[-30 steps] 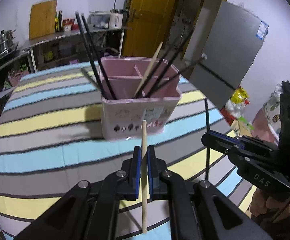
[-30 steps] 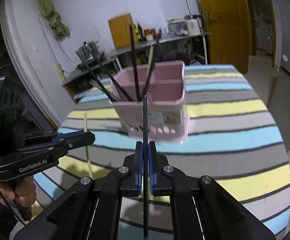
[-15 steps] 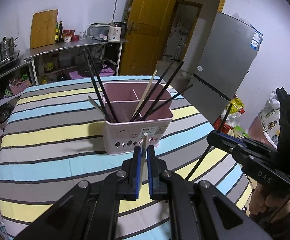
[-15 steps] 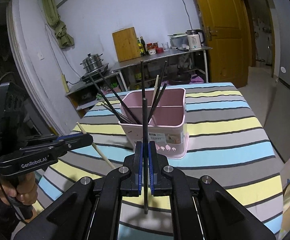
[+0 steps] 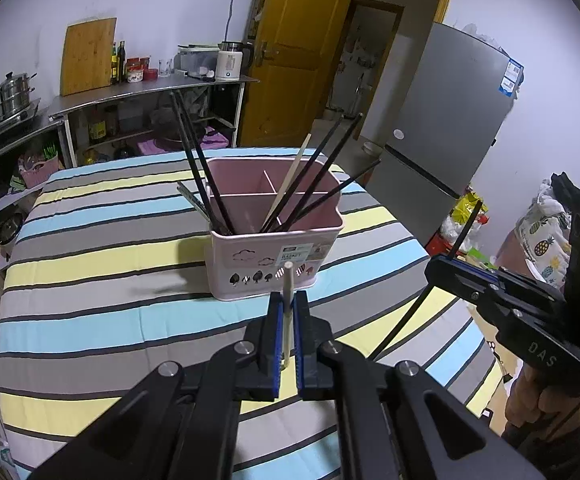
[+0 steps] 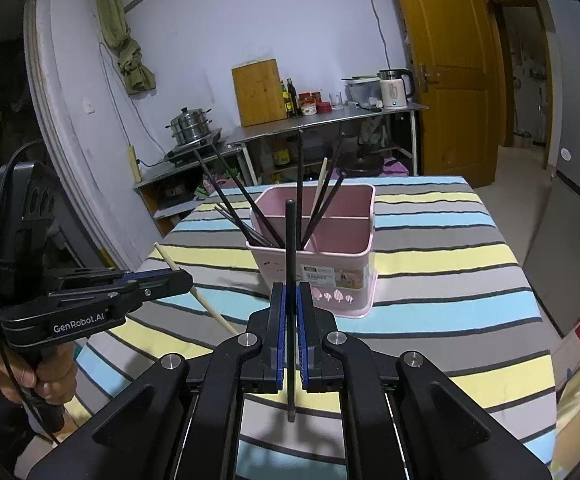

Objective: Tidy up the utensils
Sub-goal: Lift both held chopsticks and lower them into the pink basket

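A pink divided basket (image 5: 273, 256) stands on the striped table, with several black chopsticks and one pale wooden one leaning in it; it also shows in the right wrist view (image 6: 330, 264). My left gripper (image 5: 287, 312) is shut on a pale wooden chopstick (image 5: 287, 288), held in front of the basket and above the table. My right gripper (image 6: 290, 312) is shut on a black chopstick (image 6: 290, 248), also in front of the basket. Each gripper shows in the other's view: the right one (image 5: 446, 266) and the left one (image 6: 181, 278).
The striped tablecloth (image 5: 89, 280) covers the table. A steel counter (image 5: 149, 92) with a kettle, bottles and a cutting board stands behind. A grey fridge (image 5: 450, 128) is at the right, a yellow door (image 5: 290, 40) behind.
Both grippers have drawn back and risen away from the basket, which now looks smaller and farther. Both chopsticks have tilted from upright to slanted in the opposite views.
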Available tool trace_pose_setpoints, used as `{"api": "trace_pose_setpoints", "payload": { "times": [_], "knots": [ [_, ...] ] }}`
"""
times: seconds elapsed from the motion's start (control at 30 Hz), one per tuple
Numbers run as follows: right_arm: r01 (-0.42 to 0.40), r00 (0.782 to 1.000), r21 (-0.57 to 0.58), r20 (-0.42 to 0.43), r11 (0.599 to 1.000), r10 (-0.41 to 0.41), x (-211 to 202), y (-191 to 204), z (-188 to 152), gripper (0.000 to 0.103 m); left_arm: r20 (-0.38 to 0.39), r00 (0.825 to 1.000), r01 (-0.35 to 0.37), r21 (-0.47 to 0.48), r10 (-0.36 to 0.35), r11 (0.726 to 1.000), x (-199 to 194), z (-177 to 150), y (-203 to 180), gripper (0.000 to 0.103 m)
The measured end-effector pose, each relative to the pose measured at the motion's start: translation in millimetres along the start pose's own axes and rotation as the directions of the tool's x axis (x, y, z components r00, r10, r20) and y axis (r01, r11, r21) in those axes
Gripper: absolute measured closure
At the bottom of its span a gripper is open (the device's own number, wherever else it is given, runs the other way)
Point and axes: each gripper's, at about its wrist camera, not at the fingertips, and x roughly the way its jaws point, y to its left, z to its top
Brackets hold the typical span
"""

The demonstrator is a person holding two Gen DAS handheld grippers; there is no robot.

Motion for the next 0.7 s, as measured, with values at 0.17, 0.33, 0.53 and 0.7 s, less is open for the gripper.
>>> {"api": "trace_pose_setpoints", "payload": {
  "times": [0.17,0.33,0.53,0.7],
  "knots": [
    [-0.002,1.0,-0.004,0.022,1.0,0.002,-3.9,2.0,4.7,0.098,0.019,1.0,0.007,-0.001,-0.007,1.0,-9.9,2.3,-0.7,0.098],
    [-0.004,0.998,-0.006,0.057,1.0,0.005,-8.2,5.2,15.9,0.098,0.042,0.999,0.011,0.001,-0.011,1.0,-21.3,11.3,0.6,0.098],
    [0.003,0.992,-0.027,0.124,1.0,0.001,-15.3,10.5,40.9,0.098,0.087,0.996,-0.003,0.012,0.002,1.0,-37.3,37.4,1.8,0.098],
    [0.009,0.982,-0.045,0.189,0.999,-0.001,-17.9,17.0,69.9,0.098,0.135,0.991,-0.017,0.027,0.014,0.999,-49.3,63.9,2.4,0.098]
  ]
}}
